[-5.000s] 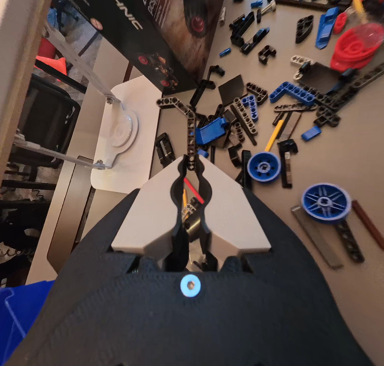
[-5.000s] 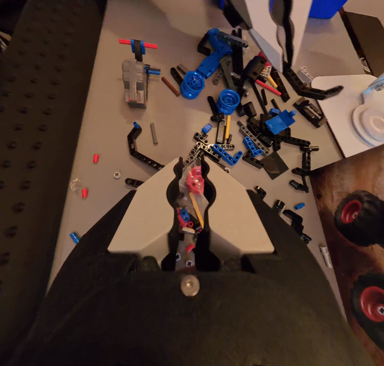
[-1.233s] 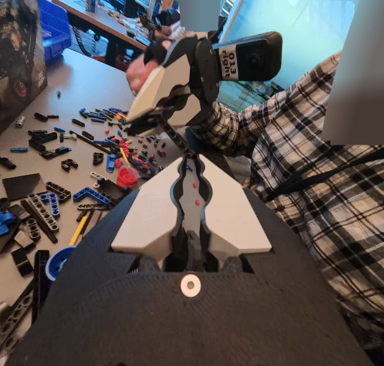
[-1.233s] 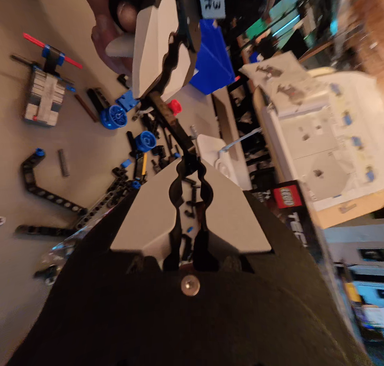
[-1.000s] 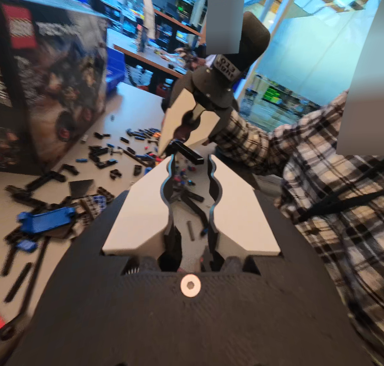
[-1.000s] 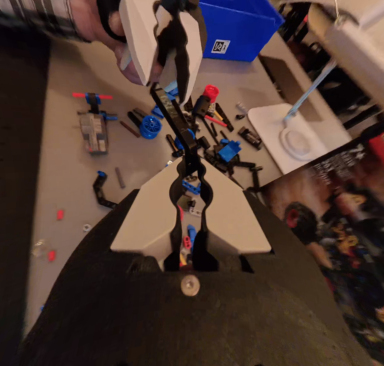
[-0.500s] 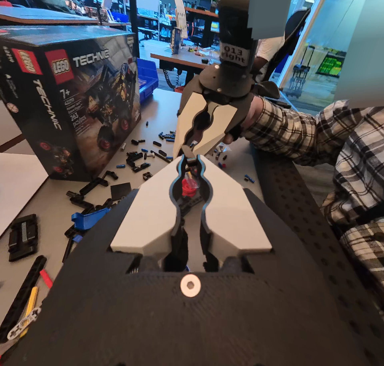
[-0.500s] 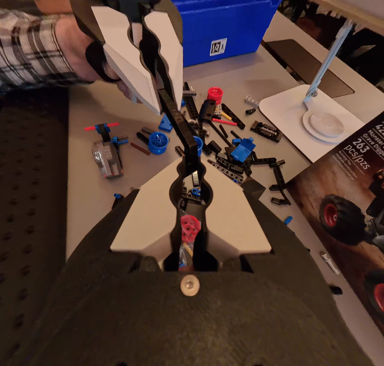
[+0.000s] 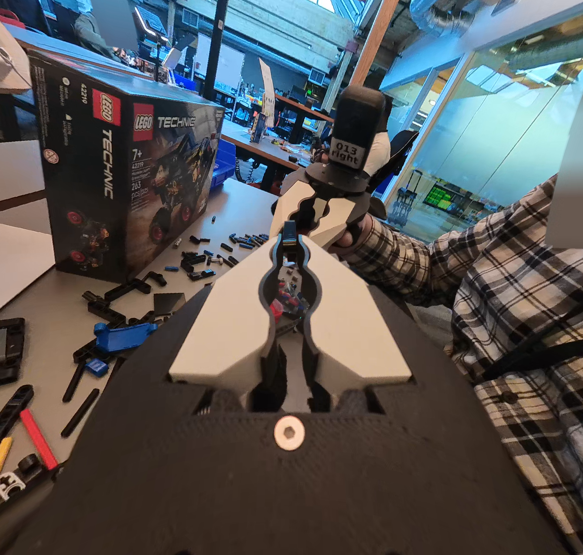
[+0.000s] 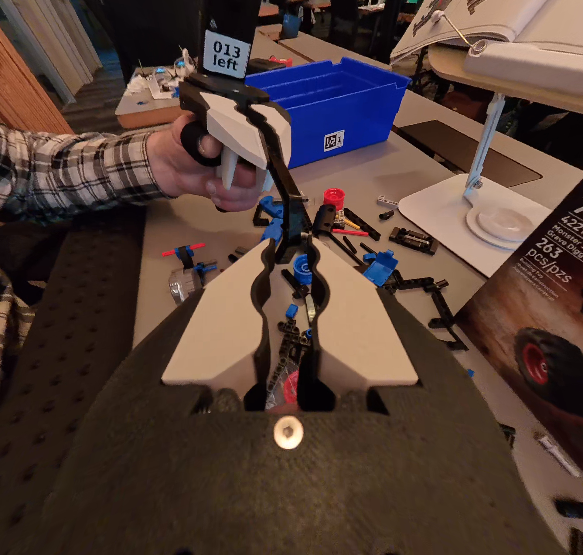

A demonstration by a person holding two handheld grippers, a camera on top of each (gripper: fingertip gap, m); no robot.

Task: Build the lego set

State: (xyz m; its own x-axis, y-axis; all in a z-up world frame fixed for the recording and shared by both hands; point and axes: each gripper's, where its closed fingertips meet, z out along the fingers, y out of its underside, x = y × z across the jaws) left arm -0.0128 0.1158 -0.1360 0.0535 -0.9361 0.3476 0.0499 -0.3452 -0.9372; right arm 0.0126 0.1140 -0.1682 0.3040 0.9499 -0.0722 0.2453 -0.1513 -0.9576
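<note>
A black angled beam [image 10: 285, 193] is held in the air between both grippers. My left gripper [image 9: 288, 240] is shut on one end of it [image 9: 289, 232]. It also shows in the right wrist view [image 10: 268, 158], gripped by a hand in a plaid sleeve. My right gripper [image 10: 290, 246] is open a little, and the beam's other end sits between its fingertips. The right gripper also shows facing me in the left wrist view [image 9: 303, 222]. A grey sub-assembly [image 10: 186, 276] with a red axle and blue parts lies on the table at the left.
Loose black, blue and red pieces [image 10: 347, 234] cover the grey table [image 10: 394, 174]. The set's box [image 9: 126, 177] stands at one side. A blue bin [image 10: 331, 104] and a white stand [image 10: 457, 211] holding the instruction booklet [image 10: 504, 3] are behind. A black perforated mat [image 10: 63, 319] lies along the front. One gripper's finger ends stand about 5 cm off the other's.
My right gripper's jaws have opened around the beam's end, which they pinched half a second ago. My left gripper still holds the beam. Both grippers have tilted up more level.
</note>
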